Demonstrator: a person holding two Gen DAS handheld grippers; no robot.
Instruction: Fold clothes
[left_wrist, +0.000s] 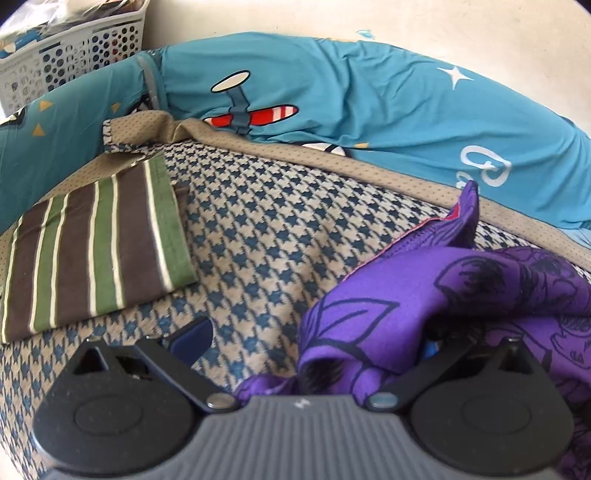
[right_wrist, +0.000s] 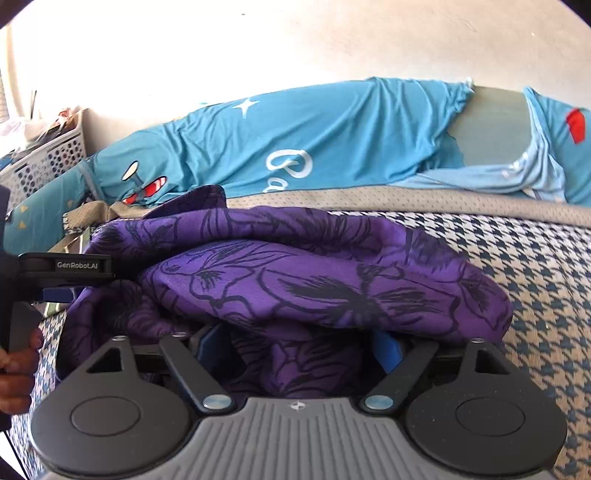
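Observation:
A purple garment with black flower outlines (left_wrist: 461, 295) lies bunched on the houndstooth bed cover (left_wrist: 258, 229). My left gripper (left_wrist: 314, 343) is open; its left finger (left_wrist: 192, 339) is bare and the cloth drapes over its right finger. In the right wrist view the same purple garment (right_wrist: 314, 280) is heaped over my right gripper (right_wrist: 299, 347), which is open with cloth between its blue pads (right_wrist: 208, 345). The left gripper's body (right_wrist: 66, 269) shows at the left edge, held by a hand. A folded brown, green and white striped cloth (left_wrist: 96, 251) lies to the left.
A rumpled turquoise quilt with a plane print (left_wrist: 332, 103) runs along the back by the wall; it also shows in the right wrist view (right_wrist: 295, 147). A white perforated basket (left_wrist: 66, 55) with items stands at the back left.

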